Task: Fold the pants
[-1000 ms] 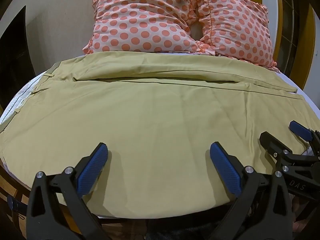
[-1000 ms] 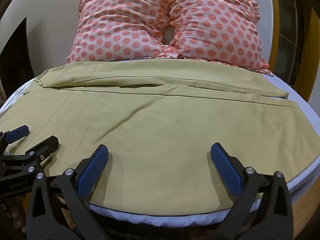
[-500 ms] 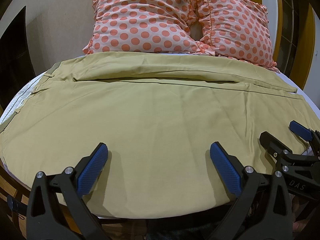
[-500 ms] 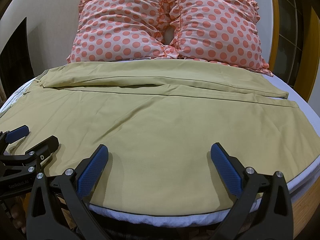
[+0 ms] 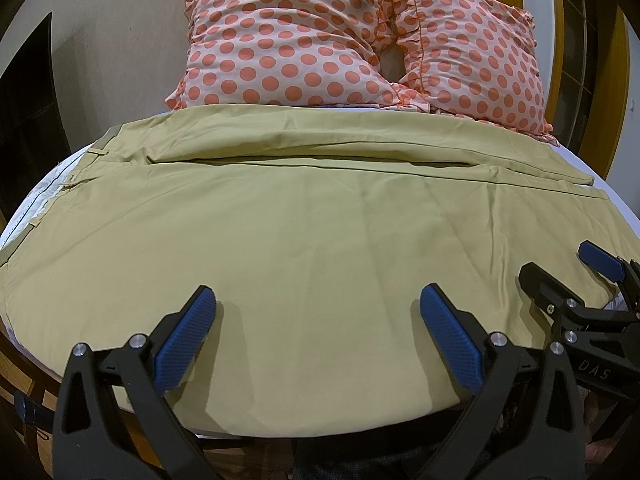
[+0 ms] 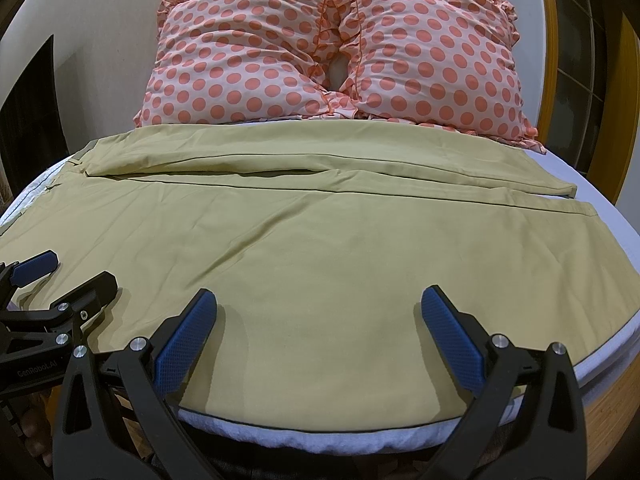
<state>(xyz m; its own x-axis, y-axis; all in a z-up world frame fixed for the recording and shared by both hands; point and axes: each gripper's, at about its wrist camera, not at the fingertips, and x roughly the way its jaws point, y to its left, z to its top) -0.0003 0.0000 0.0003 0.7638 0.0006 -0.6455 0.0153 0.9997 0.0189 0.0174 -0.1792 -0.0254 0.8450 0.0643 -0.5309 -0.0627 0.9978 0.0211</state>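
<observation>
Khaki pants (image 5: pixel 304 224) lie spread sideways across the bed, waistband at the left, leg hems at the right; they also show in the right wrist view (image 6: pixel 320 248). The two legs lie side by side, near one and far one. My left gripper (image 5: pixel 318 334) is open and empty over the near edge of the near leg. My right gripper (image 6: pixel 320 334) is open and empty over the same edge, further right. The right gripper shows at the right of the left wrist view (image 5: pixel 560 272); the left gripper shows at the left of the right wrist view (image 6: pixel 64 276).
Two pink pillows with orange dots (image 5: pixel 360 36) lean on the wall at the head of the bed (image 6: pixel 340 40). The white mattress edge (image 6: pixel 320 436) runs below the pants, with a wooden frame (image 6: pixel 608 400) at the right. A dark opening (image 5: pixel 28 96) is at the left.
</observation>
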